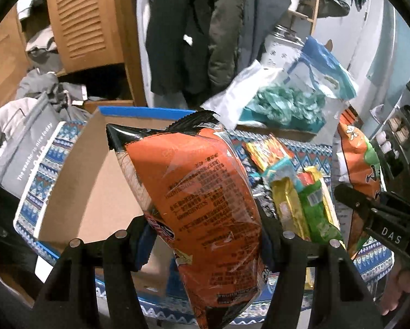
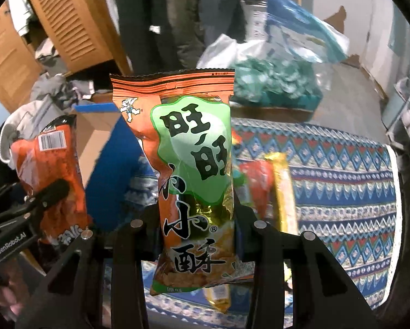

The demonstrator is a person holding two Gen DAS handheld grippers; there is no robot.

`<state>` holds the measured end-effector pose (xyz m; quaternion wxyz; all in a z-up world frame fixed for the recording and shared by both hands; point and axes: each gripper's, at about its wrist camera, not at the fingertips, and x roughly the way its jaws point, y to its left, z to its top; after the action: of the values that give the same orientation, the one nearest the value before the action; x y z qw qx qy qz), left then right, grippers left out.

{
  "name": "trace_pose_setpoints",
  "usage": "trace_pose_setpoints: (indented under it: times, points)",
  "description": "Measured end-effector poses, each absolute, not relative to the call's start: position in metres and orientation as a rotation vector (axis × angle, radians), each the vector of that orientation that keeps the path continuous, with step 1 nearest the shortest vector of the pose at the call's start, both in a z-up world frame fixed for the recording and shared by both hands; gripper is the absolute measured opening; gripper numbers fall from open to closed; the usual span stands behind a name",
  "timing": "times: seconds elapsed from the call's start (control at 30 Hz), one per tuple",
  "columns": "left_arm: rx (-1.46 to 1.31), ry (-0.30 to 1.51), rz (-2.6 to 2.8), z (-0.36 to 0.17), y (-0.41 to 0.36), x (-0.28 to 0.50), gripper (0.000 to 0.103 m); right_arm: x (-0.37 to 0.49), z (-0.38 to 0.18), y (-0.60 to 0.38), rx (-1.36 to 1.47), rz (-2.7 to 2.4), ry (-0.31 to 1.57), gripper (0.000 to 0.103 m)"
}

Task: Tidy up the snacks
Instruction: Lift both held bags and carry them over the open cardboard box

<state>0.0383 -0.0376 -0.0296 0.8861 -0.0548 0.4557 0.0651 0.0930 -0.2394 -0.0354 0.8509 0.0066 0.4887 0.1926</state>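
Left tongs (image 1: 205, 233) clamped on orange chip bag (image 1: 199, 192), held upright over open cardboard box (image 1: 95, 181). Right tongs (image 2: 196, 235) clamped on orange-and-green snack bag (image 2: 191, 170), lifted above patterned tabletop (image 2: 342, 178). More snack packets (image 1: 295, 192) lying on tabletop just right of chip bag. Clear bag of teal candies (image 2: 276, 85) farther back.

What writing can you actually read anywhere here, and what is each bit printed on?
"旺旺 小小酥": green-and-orange snack bag held in the right gripper.
"GenRobot.AI": left gripper, seen from the right wrist.
"DAS": right gripper, seen from the left wrist.
"The weather is nice today": grey bag.
Orange chip bag in the left gripper: back print too small, upside down.
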Motion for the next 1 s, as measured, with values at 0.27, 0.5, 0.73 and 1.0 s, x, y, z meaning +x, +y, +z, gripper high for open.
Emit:
trace_pose_setpoints:
  times: [0.27,0.5,0.73,1.0]
  points:
    - [-0.158,0.931,0.181,-0.021,0.003,0.036,0.064,0.098,-0.026,-0.186,-0.015,0.482,1.026,0.038]
    - [-0.190,0.920,0.230,-0.020,0.043,0.031,0.064,0.101,-0.023,-0.142,-0.031,0.537,1.038,0.038]
    - [-0.207,0.923,0.278,-0.023,0.077,0.029,0.064,0.102,-0.028,-0.091,-0.048,0.598,1.061,0.038]
    - [-0.201,0.938,0.339,-0.038,0.108,0.028,0.064,0.106,-0.039,-0.043,-0.066,0.640,1.095,0.038]
